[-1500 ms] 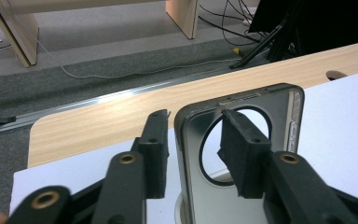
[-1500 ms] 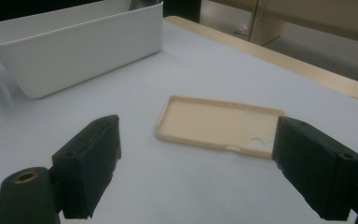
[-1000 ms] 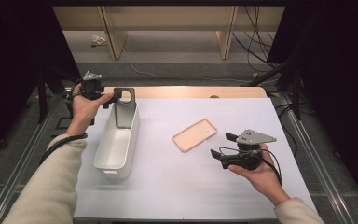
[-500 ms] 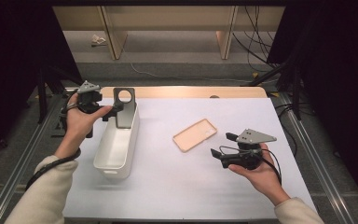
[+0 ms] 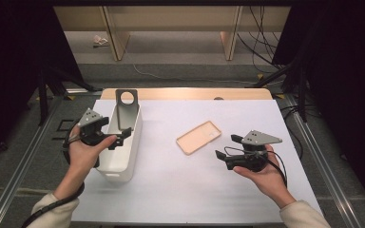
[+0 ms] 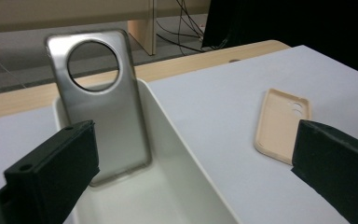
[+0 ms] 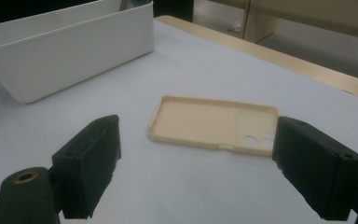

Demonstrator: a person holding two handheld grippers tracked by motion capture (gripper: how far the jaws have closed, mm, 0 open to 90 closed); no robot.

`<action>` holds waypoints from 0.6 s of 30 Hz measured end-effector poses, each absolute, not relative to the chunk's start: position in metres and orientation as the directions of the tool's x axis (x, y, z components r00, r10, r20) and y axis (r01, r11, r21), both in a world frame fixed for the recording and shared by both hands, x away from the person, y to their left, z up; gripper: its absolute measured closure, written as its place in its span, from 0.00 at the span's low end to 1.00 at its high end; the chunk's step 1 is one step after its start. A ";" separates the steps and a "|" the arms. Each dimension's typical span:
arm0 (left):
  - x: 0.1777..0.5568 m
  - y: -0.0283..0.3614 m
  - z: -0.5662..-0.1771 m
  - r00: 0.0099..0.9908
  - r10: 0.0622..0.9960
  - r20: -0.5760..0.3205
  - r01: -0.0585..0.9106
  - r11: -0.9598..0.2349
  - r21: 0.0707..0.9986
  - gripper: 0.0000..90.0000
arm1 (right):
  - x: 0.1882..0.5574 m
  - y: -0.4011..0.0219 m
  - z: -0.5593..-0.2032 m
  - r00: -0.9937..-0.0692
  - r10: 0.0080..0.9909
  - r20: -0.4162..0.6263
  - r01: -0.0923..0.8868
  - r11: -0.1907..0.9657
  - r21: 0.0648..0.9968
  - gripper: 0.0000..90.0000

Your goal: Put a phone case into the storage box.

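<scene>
Over the white bin (image 5: 123, 156), the left gripper (image 5: 121, 137) is held wide open with nothing in it; a grey phone case (image 6: 105, 102) is leaned inside.

Grey phone case (image 6: 103, 107) (round camera hole), upright in white bin (image 6: 177, 154), leaning on its end wall

grey phone case (image 5: 126, 110) upright in white bin (image 5: 132, 151); beige case (image 5: 199, 137) flat on table.

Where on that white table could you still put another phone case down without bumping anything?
The widest bare patch is the near strip of the white table, between the two hands. Another lies at the far right, beyond the beige phone case. The left side is crowded: the white bin with the grey phone case leaning inside it, and the left claw over it.
</scene>
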State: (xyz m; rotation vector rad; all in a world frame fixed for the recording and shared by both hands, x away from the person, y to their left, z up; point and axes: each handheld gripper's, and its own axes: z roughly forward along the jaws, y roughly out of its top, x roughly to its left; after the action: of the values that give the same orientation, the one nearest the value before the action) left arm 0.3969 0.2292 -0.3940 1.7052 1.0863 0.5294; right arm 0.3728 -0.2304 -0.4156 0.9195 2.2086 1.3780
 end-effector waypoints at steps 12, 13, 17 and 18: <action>0.357 0.217 -0.410 0.545 0.829 -0.128 0.413 -0.132 0.901 0.01 | 0.374 -0.232 -0.414 -0.714 0.700 0.027 0.328 0.300 0.896 0.18; 0.356 0.217 -0.410 0.546 0.828 -0.127 0.414 -0.135 0.900 0.01 | 0.374 -0.232 -0.414 -0.714 0.700 0.028 0.328 0.299 0.896 0.18; 0.353 0.219 -0.409 0.540 0.831 -0.132 0.411 -0.124 0.903 0.01 | 0.375 -0.232 -0.414 -0.710 0.703 0.029 0.328 0.295 0.897 0.18; 0.353 0.220 -0.409 0.539 0.832 -0.134 0.409 -0.119 0.905 0.01 | 0.375 -0.232 -0.414 -0.711 0.703 0.030 0.330 0.296 0.897 0.18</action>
State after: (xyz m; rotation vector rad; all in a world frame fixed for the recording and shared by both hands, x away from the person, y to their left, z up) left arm 0.3528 0.2196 -0.4086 1.7339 1.0432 0.5062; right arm 0.3746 -0.2323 -0.4143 0.9275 2.1998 1.3873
